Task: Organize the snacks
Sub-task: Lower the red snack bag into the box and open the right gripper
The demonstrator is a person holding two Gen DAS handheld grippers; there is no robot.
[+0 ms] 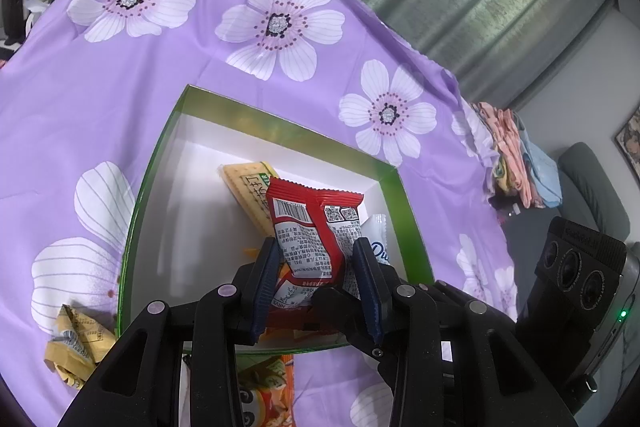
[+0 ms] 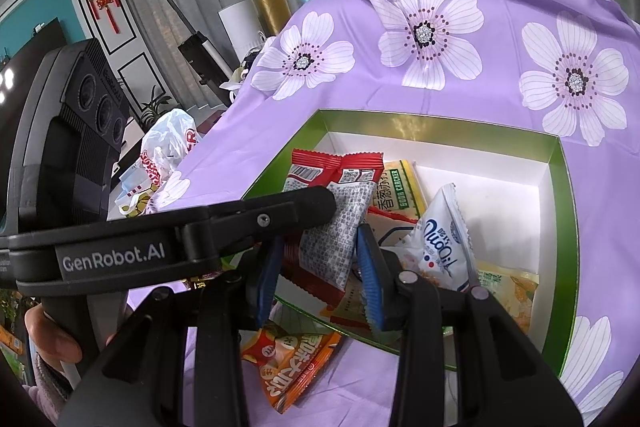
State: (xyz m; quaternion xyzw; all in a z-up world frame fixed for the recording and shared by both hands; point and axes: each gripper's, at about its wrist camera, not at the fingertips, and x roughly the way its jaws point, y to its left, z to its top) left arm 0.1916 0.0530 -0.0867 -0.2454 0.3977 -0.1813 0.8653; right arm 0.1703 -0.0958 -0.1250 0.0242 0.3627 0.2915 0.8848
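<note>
1. Left gripper (image 1: 316,263) over the box (image 1: 392,183), jaws pinching the red pack (image 1: 312,223).
2. Right gripper (image 2: 316,267) beside it, jaws spread, holding nothing.
3. Risk: releasing near the front wall, dropping the pack outside by the orange pack (image 2: 288,359).
4. Risk: grippers colliding.

A snack packet (image 1: 312,227) stands over the box (image 1: 280,131), crackers (image 1: 250,195) behind it, another packet (image 2: 288,363) seemingly outside the box's near edge.

Box (image 1: 276,141) far half lies bare; snack packets (image 2: 444,243) crowd its near half.
</note>
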